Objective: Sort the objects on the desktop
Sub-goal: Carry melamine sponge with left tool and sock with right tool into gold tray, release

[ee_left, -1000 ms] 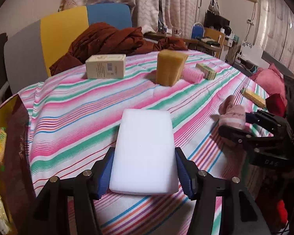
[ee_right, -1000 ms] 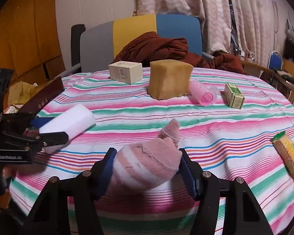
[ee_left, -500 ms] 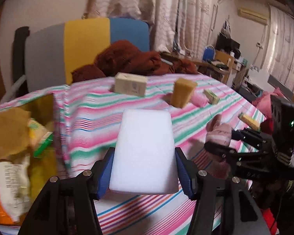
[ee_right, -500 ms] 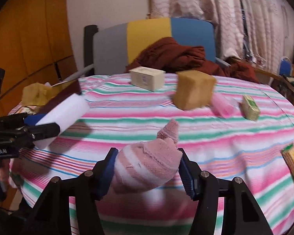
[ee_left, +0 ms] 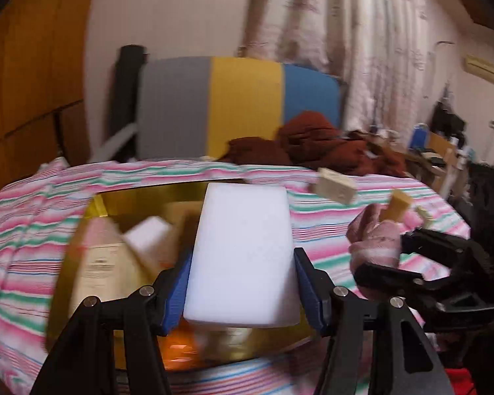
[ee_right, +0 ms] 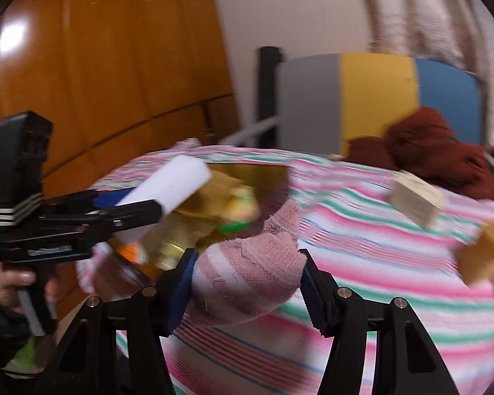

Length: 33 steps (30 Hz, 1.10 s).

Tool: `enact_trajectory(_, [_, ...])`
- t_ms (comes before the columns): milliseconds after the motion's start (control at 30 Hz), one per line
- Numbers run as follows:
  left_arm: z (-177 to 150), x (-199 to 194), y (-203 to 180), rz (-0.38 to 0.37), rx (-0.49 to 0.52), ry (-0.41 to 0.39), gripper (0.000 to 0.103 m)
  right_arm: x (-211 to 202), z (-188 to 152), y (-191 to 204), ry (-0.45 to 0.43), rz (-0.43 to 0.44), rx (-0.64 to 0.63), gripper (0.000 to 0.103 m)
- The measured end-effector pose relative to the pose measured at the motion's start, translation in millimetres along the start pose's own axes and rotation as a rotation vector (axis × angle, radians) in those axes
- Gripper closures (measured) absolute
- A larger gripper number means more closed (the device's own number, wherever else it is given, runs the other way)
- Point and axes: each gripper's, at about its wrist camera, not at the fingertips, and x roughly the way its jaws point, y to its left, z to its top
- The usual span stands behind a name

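the left tongs [ee_left: 242,293] are clamped on a white foam block [ee_left: 243,256], its long sides pressed between the blue pads, and they hold it above the open gold box [ee_left: 79,230]. that box sits at the edge of the worktop [ee_left: 23,217], which is covered in a pink, green and white striped cloth. inside the box lie blurred packets: a pale carton, a white wedge, something orange near the bottom.

the right tongs [ee_right: 245,284] are closed around a pink sock [ee_right: 247,276] with a white band, its toe end sticking up. they hang just beside the gold box, on the side away from the wooden wall panel [ee_right: 98,65]. from the right wrist view the left tongs show near the box's rim with a hand [ee_right: 6,279] gripping the handle below.

farther from the box, on the striped cloth, rest a cream carton [ee_right: 415,197] and a tan sponge block [ee_right: 484,253], both smeared by motion. beyond the box, past the worktop's far edge, stands a chair [ee_left: 243,105] with a grey, yellow and blue back, with a rust-brown garment [ee_left: 316,144] heaped beside it.
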Motion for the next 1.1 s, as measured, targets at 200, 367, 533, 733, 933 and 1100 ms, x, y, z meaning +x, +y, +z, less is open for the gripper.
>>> enact_trajectory(200, [6.4, 25.8, 35.2, 0.084, -0.033, 0.040, 0.043, 67.6, 32.9, 37.5, 0.100, 0.096, -0.084, 0.042])
enact_trajectory(367, [14.2, 46.5, 53.4, 0.127, -0.040, 0.073, 0.043, 118.1, 43.5, 36.8, 0.202, 0.071, -0.072, 0.043])
enact_trajectory(533, [18.5, 60.6, 65.0, 0.176, -0.054, 0.097, 0.043, 145.9, 49.7, 21.4, 0.250, 0.045, -0.020, 0.042])
enact_trajectory(733, [20.0, 61.5, 72.3, 0.212, -0.071, 0.091, 0.040, 164.4, 54.9, 8.0, 0.273, 0.029, 0.038, 0.034])
enact_trajectory(933, [22.7, 45.1, 71.2, 0.215, -0.081, 0.059, 0.034, 143.1, 55.9, 5.8, 0.195, 0.063, 0.093, 0.033])
enact_trajectory(1100, [25.0, 31.4, 70.3, 0.218, -0.089, 0.032, 0.030, 119.3, 54.8, -3.2, 0.133, 0.070, 0.153, 0.032])
